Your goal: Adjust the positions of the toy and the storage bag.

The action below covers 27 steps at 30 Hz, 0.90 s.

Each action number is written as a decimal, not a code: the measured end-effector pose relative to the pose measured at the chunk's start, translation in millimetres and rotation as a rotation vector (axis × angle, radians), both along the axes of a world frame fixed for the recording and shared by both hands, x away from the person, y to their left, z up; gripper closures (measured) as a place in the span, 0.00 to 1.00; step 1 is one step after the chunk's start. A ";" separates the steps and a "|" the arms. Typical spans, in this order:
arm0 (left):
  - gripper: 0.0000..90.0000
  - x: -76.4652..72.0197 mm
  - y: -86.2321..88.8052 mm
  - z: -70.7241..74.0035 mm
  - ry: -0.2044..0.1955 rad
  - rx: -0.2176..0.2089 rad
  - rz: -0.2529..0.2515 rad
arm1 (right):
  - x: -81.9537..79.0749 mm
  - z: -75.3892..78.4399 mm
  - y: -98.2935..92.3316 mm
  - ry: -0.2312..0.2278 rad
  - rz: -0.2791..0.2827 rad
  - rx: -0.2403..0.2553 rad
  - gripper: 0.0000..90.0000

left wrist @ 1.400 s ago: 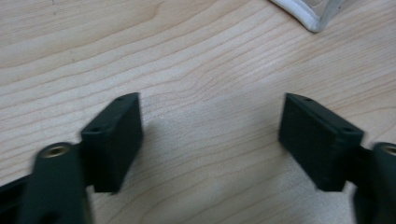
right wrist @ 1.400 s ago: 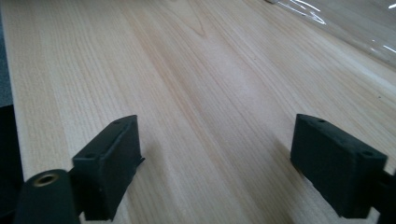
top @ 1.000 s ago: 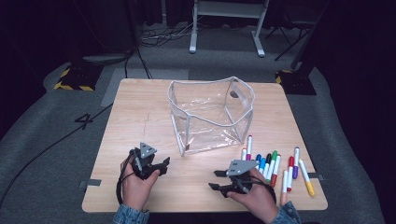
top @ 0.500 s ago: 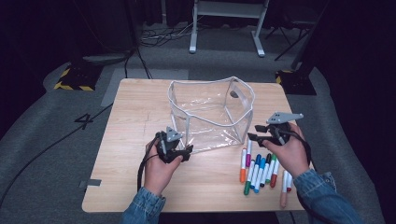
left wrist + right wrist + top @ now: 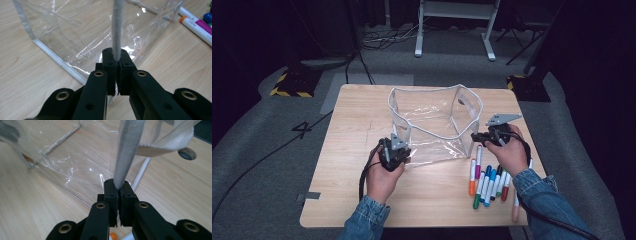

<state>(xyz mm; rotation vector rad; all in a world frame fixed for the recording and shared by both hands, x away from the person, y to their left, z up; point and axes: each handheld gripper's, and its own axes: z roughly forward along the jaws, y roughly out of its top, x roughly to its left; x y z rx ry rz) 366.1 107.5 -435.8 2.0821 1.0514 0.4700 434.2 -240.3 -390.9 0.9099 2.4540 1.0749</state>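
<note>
A clear plastic bag (image 5: 432, 125) with grey fabric trim stands open on the wooden table (image 5: 357, 125). My left gripper (image 5: 404, 151) is at the bag's near left corner, and its jaws have just been closing on the grey rim (image 5: 117, 25), which runs up from between the pads of my left gripper (image 5: 116, 58). My right gripper (image 5: 476, 136) is at the bag's right side. Its jaws have also just been closing, and my right gripper (image 5: 117, 185) pinches the grey rim strip (image 5: 128, 145). Both grippers are shut on the trim.
Several coloured markers (image 5: 489, 182) lie on the table to the right of the bag, under my right forearm; some markers (image 5: 197, 25) show in the left gripper view. A round hole (image 5: 186, 153) is in the tabletop beyond the bag. Cables trail from both grippers.
Both hands moved from the table's front edge up to the bag, the right one farther and off the markers. Both pairs of jaws closed onto the bag's grey rim.
</note>
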 end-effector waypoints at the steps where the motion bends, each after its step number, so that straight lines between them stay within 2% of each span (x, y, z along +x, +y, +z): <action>1: 0.96 -4.1 3.8 0.7 0.008 -0.002 0.002 | -8.9 0.2 3.1 0.013 0.032 0.009 0.97; 2: 0.96 -8.6 7.8 1.4 0.019 -0.002 0.004 | -8.9 0.2 3.1 0.013 0.032 0.009 0.97; 4: 0.96 -18.3 15.8 2.1 0.039 -0.006 -0.003 | -19.4 -0.5 6.8 0.020 0.066 0.014 0.97; 6: 0.95 -34.6 24.6 3.0 0.058 -0.009 -0.010 | -36.6 -1.5 11.1 0.034 0.114 0.025 0.97; 7: 0.95 -34.6 24.6 3.0 0.058 -0.009 -0.010 | -36.6 -1.5 11.1 0.034 0.114 0.025 0.97; 8: 0.95 -46.5 27.1 3.7 0.061 -0.007 -0.020 | -48.4 -2.0 12.2 0.037 0.140 0.032 0.97; 9: 0.95 -46.5 27.1 3.7 0.061 -0.007 -0.020 | -48.4 -2.0 12.2 0.037 0.140 0.032 0.97; 10: 0.95 -59.4 28.8 4.1 0.067 -0.005 -0.030 | -59.7 -2.8 11.4 0.044 0.159 0.044 0.97; 11: 0.95 -65.5 29.9 4.3 0.065 -0.002 -0.041 | -65.4 -3.0 10.7 0.050 0.166 0.049 0.97; 12: 0.95 -65.5 29.9 4.3 0.065 -0.002 -0.041 | -65.4 -3.0 10.7 0.050 0.166 0.049 0.97; 13: 0.95 -71.9 30.8 4.4 0.066 -0.004 -0.047 | -77.4 -2.8 9.1 0.059 0.181 0.052 0.97; 14: 0.95 -78.0 31.3 4.4 0.067 -0.007 -0.056 | -77.4 -2.8 9.1 0.059 0.181 0.052 0.97; 16: 0.94 -90.3 32.0 4.8 0.066 -0.004 -0.067 | -89.4 -2.9 7.5 0.067 0.202 0.055 0.97; 17: 0.94 -96.3 31.8 4.9 0.066 -0.009 -0.073 | -101.5 -3.0 5.1 0.077 0.216 0.061 0.97; 18: 0.94 -102.0 31.6 5.3 0.066 -0.011 -0.080 | -101.5 -3.0 5.1 0.077 0.216 0.061 0.97; 19: 0.93 -107.4 31.8 6.1 0.068 -0.014 -0.091 | -114.8 -3.1 3.0 0.089 0.229 0.067 0.97; 20: 0.93 -112.8 32.1 6.8 0.069 -0.014 -0.096 | -114.8 -3.1 3.0 0.089 0.229 0.067 0.97; 22: 0.92 -121.8 32.7 7.5 0.072 -0.021 -0.107 | -127.5 -3.6 0.1 0.094 0.244 0.073 0.97; 27: 0.89 -137.9 33.6 7.9 0.130 -0.068 -0.129 | -150.4 -3.9 -7.7 0.115 0.269 0.087 0.97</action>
